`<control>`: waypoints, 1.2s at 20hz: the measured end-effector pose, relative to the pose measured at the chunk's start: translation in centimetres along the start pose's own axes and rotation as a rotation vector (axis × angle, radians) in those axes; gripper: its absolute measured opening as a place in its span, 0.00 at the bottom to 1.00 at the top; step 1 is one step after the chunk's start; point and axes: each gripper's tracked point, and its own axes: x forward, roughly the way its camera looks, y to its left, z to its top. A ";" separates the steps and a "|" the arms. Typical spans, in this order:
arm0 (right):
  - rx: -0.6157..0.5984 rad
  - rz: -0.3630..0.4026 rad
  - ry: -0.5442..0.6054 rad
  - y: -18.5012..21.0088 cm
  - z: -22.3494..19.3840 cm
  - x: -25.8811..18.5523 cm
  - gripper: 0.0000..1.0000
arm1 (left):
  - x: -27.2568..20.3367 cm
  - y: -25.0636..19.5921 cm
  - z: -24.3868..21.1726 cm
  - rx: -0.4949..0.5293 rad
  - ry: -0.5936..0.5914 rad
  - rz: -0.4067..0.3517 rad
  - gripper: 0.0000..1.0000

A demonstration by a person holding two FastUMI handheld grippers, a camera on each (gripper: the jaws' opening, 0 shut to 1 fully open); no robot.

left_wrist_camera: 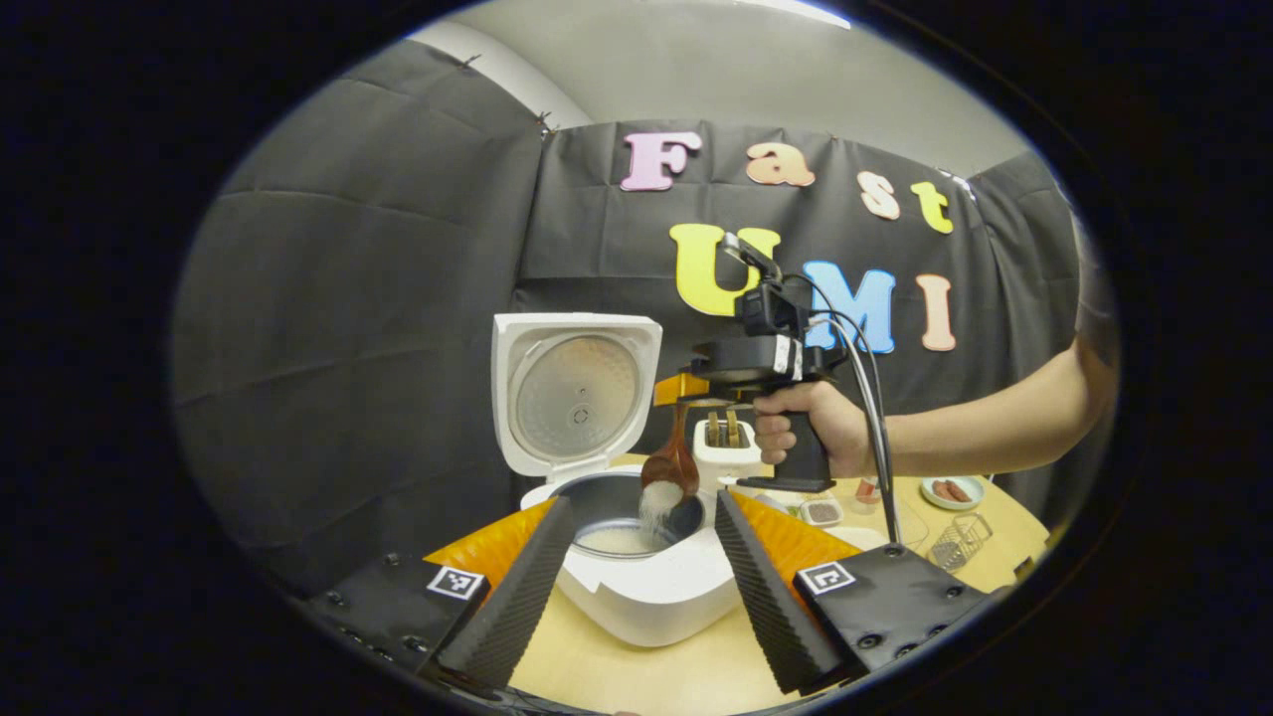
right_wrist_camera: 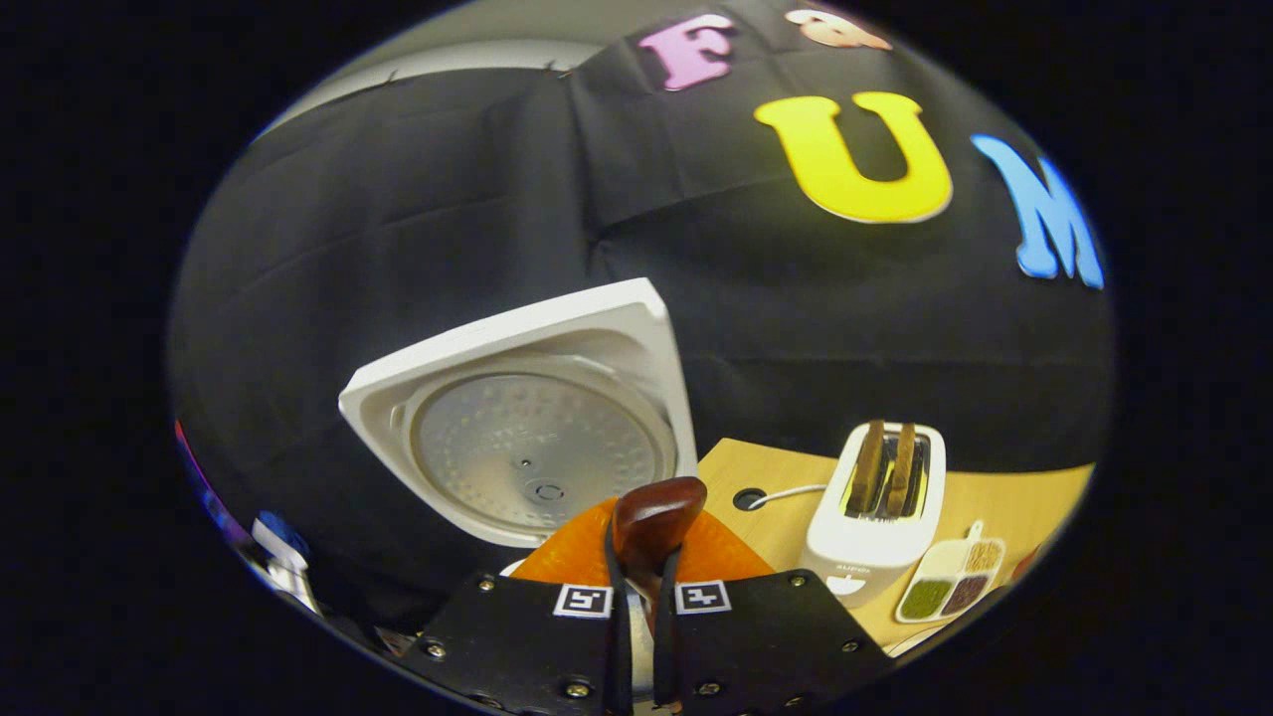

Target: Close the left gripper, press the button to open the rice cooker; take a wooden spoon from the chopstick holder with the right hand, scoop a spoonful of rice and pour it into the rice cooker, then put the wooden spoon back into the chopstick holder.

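Wooden spoon (right_wrist_camera: 651,527): bowl hidden below the right claw (right_wrist_camera: 636,636) in the right gripper view. Rice cooker (right_wrist_camera: 527,447): body cut off there. Small dishes (left_wrist_camera: 953,490) on tabletop (left_wrist_camera: 636,676): contents too small to identify.

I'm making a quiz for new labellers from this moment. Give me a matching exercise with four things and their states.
Things:
1. rice cooker lid
2. wooden spoon
3. toaster
4. left gripper

States:
A. holds two slices
B. open, holding nothing
C. raised upright
D. tipping rice into the pot

Pairs: 1-C, 2-D, 3-A, 4-B
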 end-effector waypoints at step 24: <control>0.841 0.043 -0.212 -10.4 6.0 -13.0 0.09 | 2.3 -4.2 2.3 -0.028 -0.019 -0.105 0.98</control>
